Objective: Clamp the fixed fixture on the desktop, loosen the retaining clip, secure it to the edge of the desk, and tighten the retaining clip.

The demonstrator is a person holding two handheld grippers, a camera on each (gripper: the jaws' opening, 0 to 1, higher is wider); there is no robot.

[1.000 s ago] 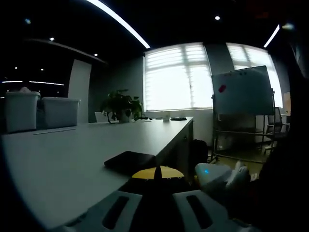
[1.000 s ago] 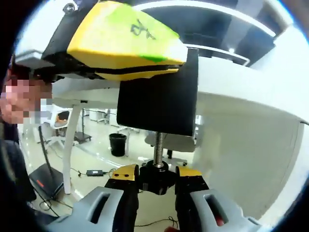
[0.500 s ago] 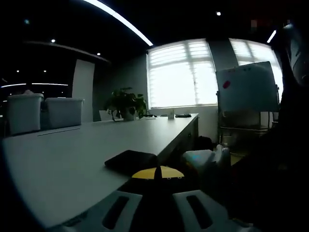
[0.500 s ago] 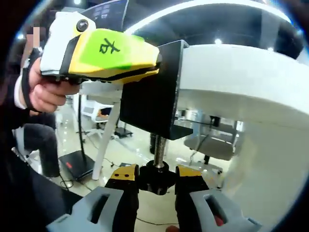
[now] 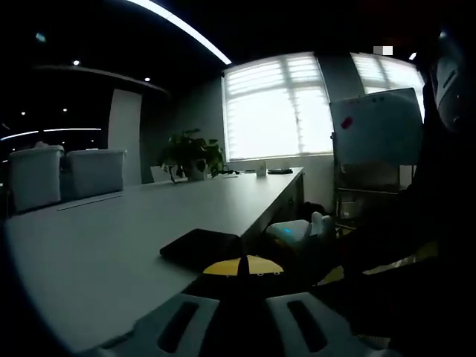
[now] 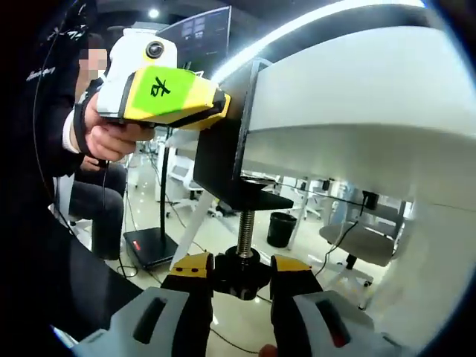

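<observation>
Jaws of right gripper pinching knob from below | screw points up to tabletop | left gripper pinching fixture at edge

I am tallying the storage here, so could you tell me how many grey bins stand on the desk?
2: one pale grey plastic bin at the far left, another just right of it.

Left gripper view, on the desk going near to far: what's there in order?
Left tool → black clamp plate lying flat on the desktop by the desk edge → two white bins → potted plant at the far end.
</observation>
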